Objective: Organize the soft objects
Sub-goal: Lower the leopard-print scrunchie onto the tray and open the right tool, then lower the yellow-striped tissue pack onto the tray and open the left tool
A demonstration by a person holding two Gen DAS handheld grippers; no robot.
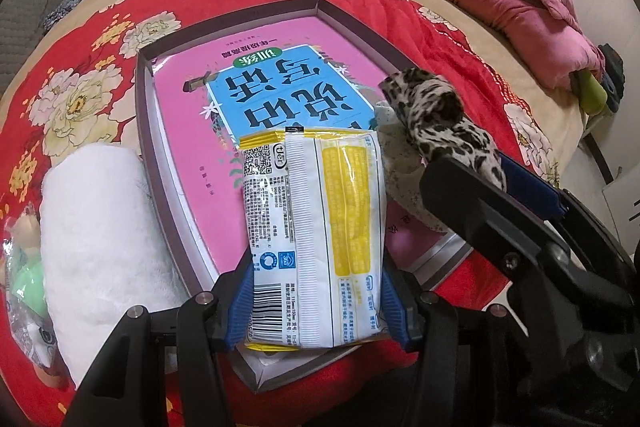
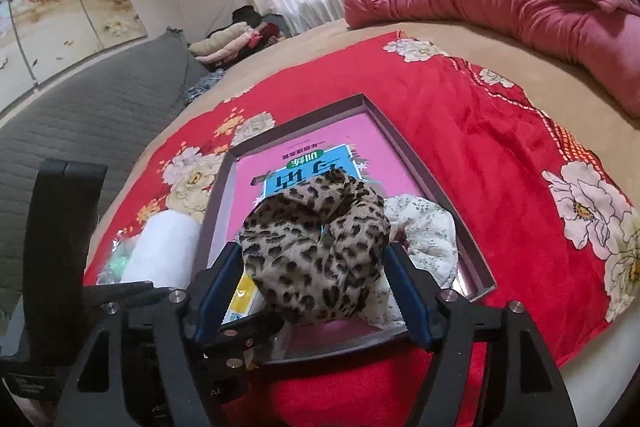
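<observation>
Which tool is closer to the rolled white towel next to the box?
Left. The left tool, gripping the tissue pack, sits right beside the white towel. The right tool is farther off, around the leopard-print cloth across the box.

Green packet [image 1: 25, 283] cut off at left edge

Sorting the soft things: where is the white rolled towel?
In the left wrist view the white rolled towel lies on the red floral blanket, just outside the tray's left wall, beside a green packet.
</observation>
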